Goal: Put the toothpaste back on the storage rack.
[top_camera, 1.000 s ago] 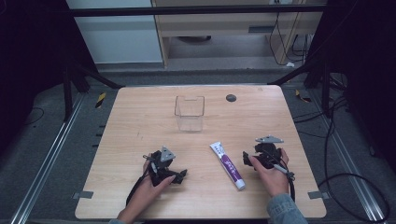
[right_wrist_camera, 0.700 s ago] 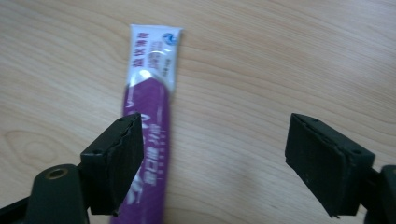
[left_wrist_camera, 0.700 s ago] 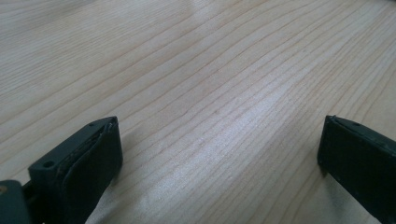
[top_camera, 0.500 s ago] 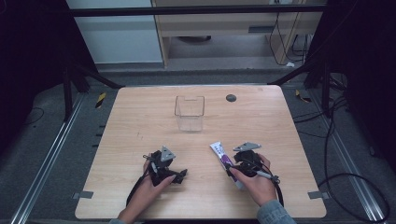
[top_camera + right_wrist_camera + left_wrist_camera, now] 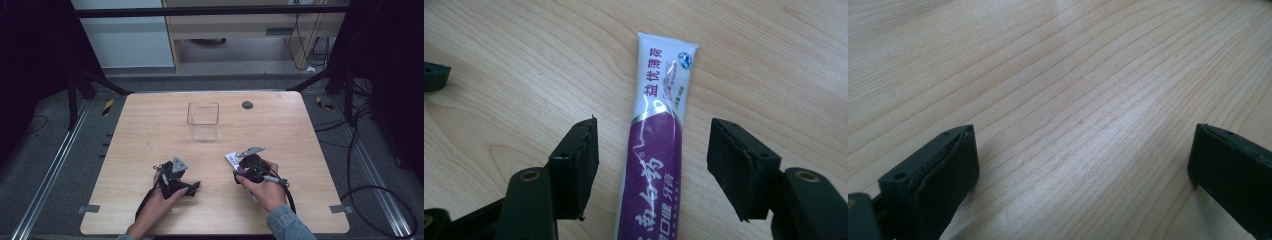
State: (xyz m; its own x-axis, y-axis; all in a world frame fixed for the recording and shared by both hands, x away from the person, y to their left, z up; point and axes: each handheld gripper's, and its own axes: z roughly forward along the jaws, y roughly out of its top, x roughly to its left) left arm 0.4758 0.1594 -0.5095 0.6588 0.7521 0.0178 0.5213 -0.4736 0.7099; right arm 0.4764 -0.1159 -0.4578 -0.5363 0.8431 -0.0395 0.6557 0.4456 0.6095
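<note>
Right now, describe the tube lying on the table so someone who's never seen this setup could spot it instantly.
On the light wooden table, look at the near right part, in front of the clear plastic box. The white and purple toothpaste tube lies flat there between the open jaws of the right hand-held gripper. It is the only printed, coloured item on the table, with purple Chinese lettering.

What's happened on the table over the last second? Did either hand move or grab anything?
The right gripper slid left across the table to the toothpaste tube. Its jaws are now open on either side of the tube, not yet closed on it. Nothing was picked up or let go. The left gripper stayed where it was, open over bare wood, and the tube, the clear container and the small dark disc have not moved.
</note>
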